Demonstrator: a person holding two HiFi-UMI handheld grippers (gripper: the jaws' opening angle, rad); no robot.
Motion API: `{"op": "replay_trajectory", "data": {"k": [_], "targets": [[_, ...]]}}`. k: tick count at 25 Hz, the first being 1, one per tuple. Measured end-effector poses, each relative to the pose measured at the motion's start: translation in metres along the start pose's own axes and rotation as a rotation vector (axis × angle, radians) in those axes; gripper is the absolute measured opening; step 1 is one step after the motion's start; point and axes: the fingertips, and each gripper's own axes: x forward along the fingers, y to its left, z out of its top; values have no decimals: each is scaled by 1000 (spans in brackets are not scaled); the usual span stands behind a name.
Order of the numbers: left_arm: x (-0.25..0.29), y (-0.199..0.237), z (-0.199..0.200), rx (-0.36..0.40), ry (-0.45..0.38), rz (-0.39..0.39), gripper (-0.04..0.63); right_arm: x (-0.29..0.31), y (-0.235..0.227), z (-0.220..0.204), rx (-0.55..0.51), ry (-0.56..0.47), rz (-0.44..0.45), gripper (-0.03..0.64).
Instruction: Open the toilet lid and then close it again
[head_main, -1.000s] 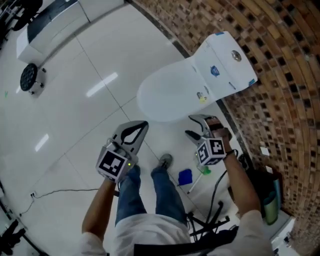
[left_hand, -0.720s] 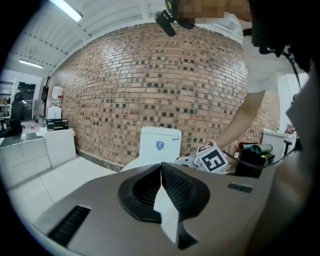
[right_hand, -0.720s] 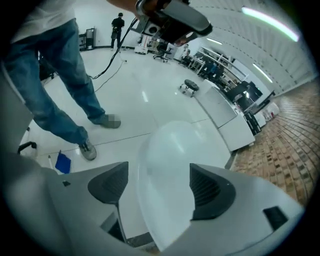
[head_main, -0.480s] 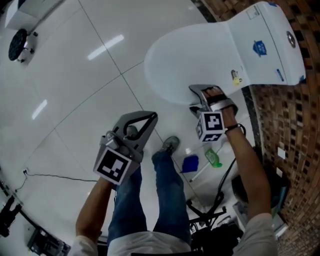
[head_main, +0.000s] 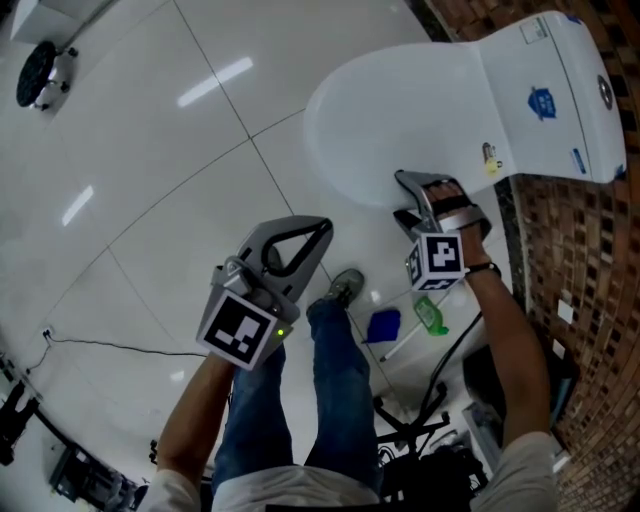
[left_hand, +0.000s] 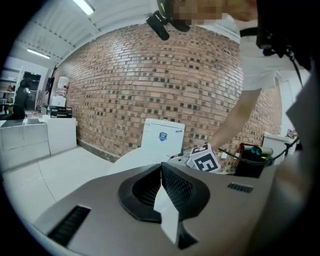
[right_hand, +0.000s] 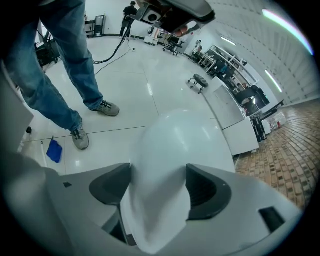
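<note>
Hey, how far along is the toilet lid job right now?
Nothing finished: the toilet lid lies down. In hand: the right claw straddles its rim, jaws just closing, not visibly clamped. The left claw is shut and empty. Left: lift, then lower.

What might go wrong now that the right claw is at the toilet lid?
1. The right claw has just been opening its jaws. They straddle the glossy, rounded edge of the toilet lid without a clear grip, so the lid may slip and slam when lifted.
2. The claw sits close to the tank, where leverage looks poor.
3. A black cable trails beside the person's legs, a possible snag.
</note>
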Motion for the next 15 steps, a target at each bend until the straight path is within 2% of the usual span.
{"op": "replay_trajectory", "data": {"k": [6, 10, 12, 15], "targets": [[-8, 8, 9, 23, -1, 17, -5, -14, 1, 6, 104, -36, -6, 277], [-15, 13, 20, 53, 0, 31, -5, -46, -16, 8, 203, -103, -29, 250], [-17, 14, 27, 59, -3, 38, -5, -69, -26, 6, 276, -154, -49, 232], [-16, 13, 40, 60, -16, 40, -5, -108, -42, -4, 442, -224, -100, 191]]}}
